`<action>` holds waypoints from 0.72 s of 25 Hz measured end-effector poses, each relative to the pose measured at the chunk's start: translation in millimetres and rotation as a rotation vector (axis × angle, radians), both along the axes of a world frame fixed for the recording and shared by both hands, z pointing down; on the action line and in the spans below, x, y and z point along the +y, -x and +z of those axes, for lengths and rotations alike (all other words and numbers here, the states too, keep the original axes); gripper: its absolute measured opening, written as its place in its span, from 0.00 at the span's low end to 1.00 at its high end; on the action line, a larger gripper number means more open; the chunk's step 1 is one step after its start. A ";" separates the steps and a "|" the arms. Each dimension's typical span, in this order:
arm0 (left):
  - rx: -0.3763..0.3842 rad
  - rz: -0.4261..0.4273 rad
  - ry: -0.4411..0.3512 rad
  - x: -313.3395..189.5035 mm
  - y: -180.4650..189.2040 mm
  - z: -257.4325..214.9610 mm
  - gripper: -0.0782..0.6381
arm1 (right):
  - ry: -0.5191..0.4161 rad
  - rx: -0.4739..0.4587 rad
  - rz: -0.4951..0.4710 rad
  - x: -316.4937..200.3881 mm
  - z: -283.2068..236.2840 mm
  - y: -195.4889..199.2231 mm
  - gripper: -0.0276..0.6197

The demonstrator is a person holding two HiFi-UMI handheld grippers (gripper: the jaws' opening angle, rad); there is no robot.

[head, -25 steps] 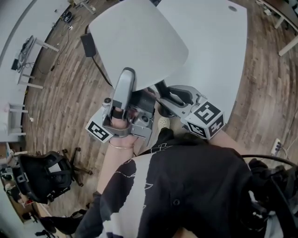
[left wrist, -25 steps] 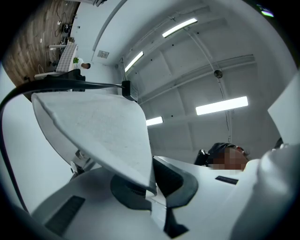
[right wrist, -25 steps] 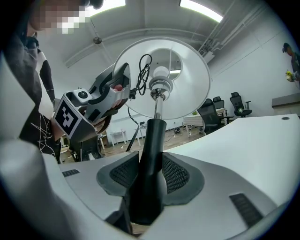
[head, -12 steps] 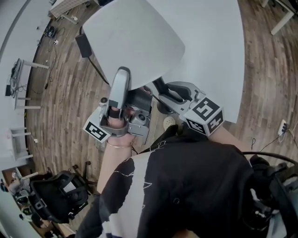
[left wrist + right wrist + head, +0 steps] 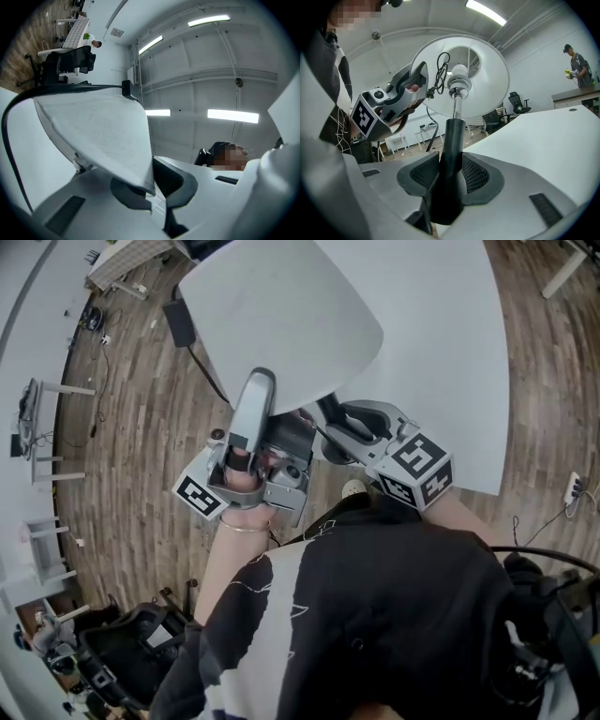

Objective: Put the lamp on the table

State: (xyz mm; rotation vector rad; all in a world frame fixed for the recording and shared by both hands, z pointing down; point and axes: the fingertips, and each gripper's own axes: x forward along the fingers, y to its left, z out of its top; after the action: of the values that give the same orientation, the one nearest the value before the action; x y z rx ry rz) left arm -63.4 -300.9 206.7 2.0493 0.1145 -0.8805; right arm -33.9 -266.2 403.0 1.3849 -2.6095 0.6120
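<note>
Closest to the person's chest, the right gripper point(image 5: 450, 180) has its two padded jaws clamped on the dark stem point(image 5: 452, 140) of the lamp point(image 5: 281, 324), low down where the stem gets thicker. Just beside it, the left gripper point(image 5: 151, 190) has its jaws pressed together on the thin lower rim of the white shade point(image 5: 98, 131). So the lamp is carried in the air between both tools. Its shade hangs over the wooden floor point(image 5: 141, 427) and the near edge of the white table point(image 5: 441, 352), and it is not set down yet.

I judge the lamp to be light but top-heavy. The shade is wide, thin and probably easy to dent, so the pinch on its rim should only steady it. The stiff stem is the better place to carry the weight, though it looks smooth and may turn in the pads.

The head view shows the shade only from above and the table lying beyond it, and it hides the stem and the foot. The right gripper view looks under the shade and shows the bulb socket point(image 5: 458, 72) and a loose black cord point(image 5: 439, 70), which could catch. Only the left gripper view shows the rim between its jaws. Far behind, another person point(image 5: 577, 65) stands at a desk.
</note>
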 end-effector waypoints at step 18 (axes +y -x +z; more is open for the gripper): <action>-0.012 0.160 0.024 -7.2 -2.9 41.4 0.13 | 0.027 0.013 0.138 -4.2 40.8 2.1 0.29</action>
State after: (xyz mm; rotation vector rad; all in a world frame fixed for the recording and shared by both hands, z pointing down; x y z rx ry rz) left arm -60.5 -308.1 248.1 1.9922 0.2564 -0.7663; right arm -35.9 -270.4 443.7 1.5655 -2.5009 0.6502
